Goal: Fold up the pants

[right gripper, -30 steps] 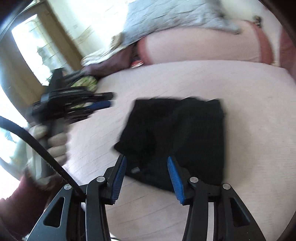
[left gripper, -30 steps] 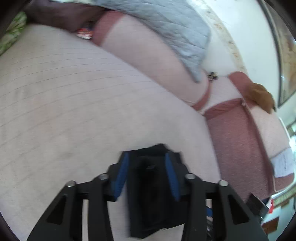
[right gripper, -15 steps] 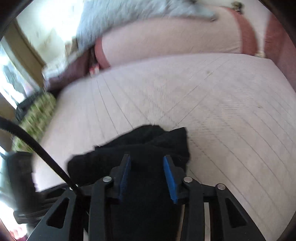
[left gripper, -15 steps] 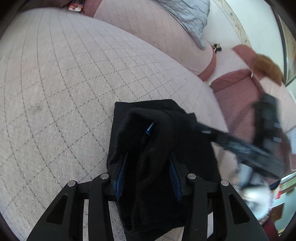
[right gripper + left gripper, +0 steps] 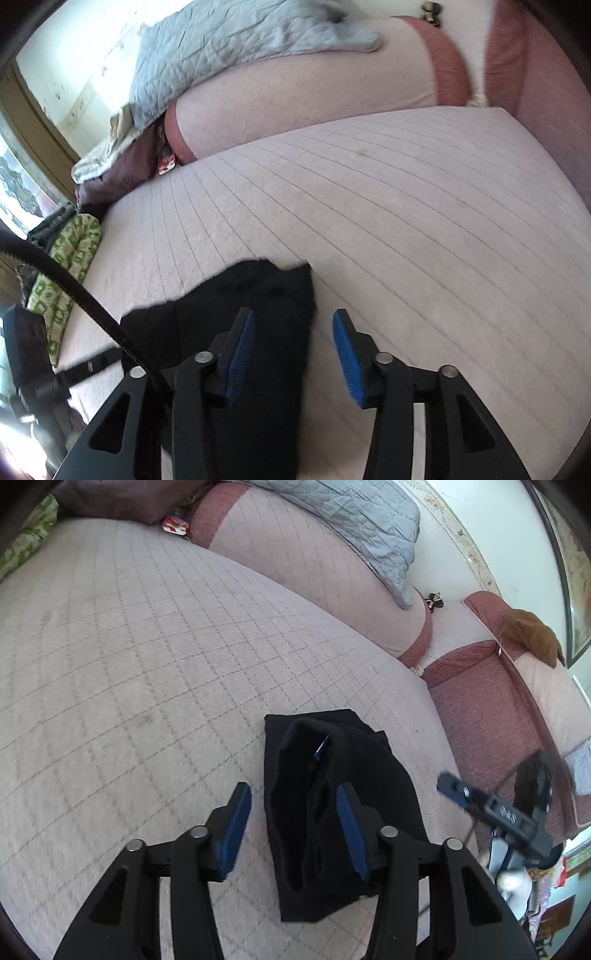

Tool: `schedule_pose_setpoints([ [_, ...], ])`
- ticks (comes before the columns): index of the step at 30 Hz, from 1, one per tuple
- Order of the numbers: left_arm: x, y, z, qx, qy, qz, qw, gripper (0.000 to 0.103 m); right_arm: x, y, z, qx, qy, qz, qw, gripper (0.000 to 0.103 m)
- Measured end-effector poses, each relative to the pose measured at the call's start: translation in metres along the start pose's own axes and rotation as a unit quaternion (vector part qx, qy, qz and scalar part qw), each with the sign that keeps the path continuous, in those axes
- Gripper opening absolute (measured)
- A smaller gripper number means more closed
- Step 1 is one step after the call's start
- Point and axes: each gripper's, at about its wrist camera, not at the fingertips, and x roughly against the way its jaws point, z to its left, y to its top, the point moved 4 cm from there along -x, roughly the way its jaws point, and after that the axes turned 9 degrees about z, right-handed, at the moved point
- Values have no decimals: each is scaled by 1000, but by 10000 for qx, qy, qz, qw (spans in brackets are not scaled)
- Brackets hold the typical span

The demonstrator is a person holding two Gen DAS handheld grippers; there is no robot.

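Note:
The black pants (image 5: 332,775) lie folded into a small bundle on the pink quilted bed (image 5: 147,664). My left gripper (image 5: 293,829) is open; its left finger is over bare quilt and its right finger over the bundle. In the right wrist view the pants (image 5: 258,317) lie under the left finger, and my right gripper (image 5: 293,350) is open and empty, its gap mostly over bare quilt (image 5: 406,221). The right gripper also shows in the left wrist view (image 5: 495,812), off the bundle's right side.
A pink bolster (image 5: 314,572) with a grey quilted blanket (image 5: 351,513) lies along the far side. A red-pink couch section (image 5: 491,709) stands to the right. A green patterned cushion (image 5: 66,266) lies at the bed's left edge.
Both grippers have let go of the pants and drawn back. The left gripper has shifted left off the bundle; the right gripper has shifted right off it.

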Motion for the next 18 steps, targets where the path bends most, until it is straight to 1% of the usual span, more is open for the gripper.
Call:
schedule_pose_setpoints([
  [1, 1, -3, -1, 19, -84, 2, 10000, 56, 2, -6, -3, -93, 175, 55, 9998, 60],
  [2, -1, -6, -3, 36, -189, 33, 9998, 58, 2, -14, -10, -232, 407, 144, 9988, 60],
  [4, -6, -7, -6, 143, -393, 126, 9990, 59, -2, -20, -16, -389, 570, 222, 9974, 60],
  [5, -8, -7, -9, 200, -583, 176, 9979, 61, -7, -23, -18, -478, 642, 240, 9965, 60],
  [6, -10, -6, -13, 213, -761, 198, 9967, 64, -11, -23, -20, -559, 779, 262, 9950, 60],
  [7, -14, -2, -16, 177, -806, 216, 9964, 72, -15, -22, -20, -614, 922, 290, 9934, 60],
  [8, -18, 2, -16, 141, -727, 218, 9970, 74, -20, -21, -20, -661, 1048, 333, 9917, 60],
  [9, -24, 7, -14, 132, -570, 245, 9980, 74, -27, -19, -18, -711, 1168, 387, 9898, 61],
  [11, -40, 16, -6, 179, -197, 407, 9988, 74, -41, -15, -15, -774, 1328, 526, 9867, 62],
  [12, -47, 17, -2, 194, -42, 488, 9986, 74, -46, -14, -14, -804, 1341, 574, 9860, 62],
  [13, -54, 17, 1, 198, -30, 587, 9981, 74, -52, -13, -14, -827, 1349, 618, 9855, 63],
  [14, -61, 15, 2, 215, -151, 700, 9972, 74, -60, -12, -14, -867, 1414, 668, 9839, 65],
  [15, -62, 13, 1, 190, -177, 679, 9974, 74, -65, -11, -13, -906, 1488, 682, 9823, 67],
  [16, -63, 11, -5, 100, -214, 661, 9975, 75, -69, -10, -12, -923, 1596, 681, 9805, 67],
  [18, -70, 6, -17, -7, -455, 833, 9955, 75, -77, -8, -6, -883, 1861, 659, 9763, 68],
])
